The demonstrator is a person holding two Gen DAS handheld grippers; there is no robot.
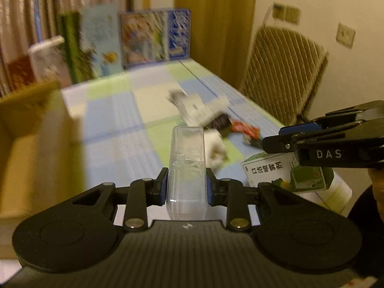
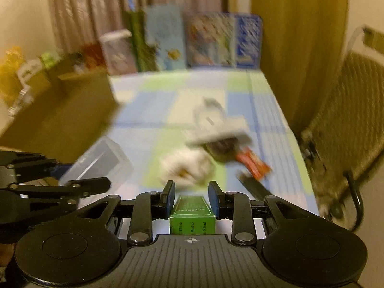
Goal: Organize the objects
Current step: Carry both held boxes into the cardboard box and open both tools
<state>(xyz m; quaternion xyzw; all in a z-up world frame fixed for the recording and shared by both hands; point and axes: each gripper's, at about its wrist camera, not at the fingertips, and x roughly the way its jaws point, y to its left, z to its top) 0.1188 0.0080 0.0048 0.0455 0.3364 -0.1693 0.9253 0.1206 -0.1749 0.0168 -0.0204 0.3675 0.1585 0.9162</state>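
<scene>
Left wrist view showed the checked surface (image 1: 115,110) with a cardboard box (image 1: 36,144) at its left edge and a blurred pile of small packets (image 1: 211,120) lying further out, well ahead of both tools. Left tongs (image 1: 186,184) were clenched on a clear plastic case (image 1: 186,163), which stood upright between the blue pads and rose above them, beside the cardboard box. Right tongs (image 2: 191,198) gripped a green and white carton (image 2: 192,216) low between the fingers, its end pointing forward, lifted just above the surface's near edge.
</scene>
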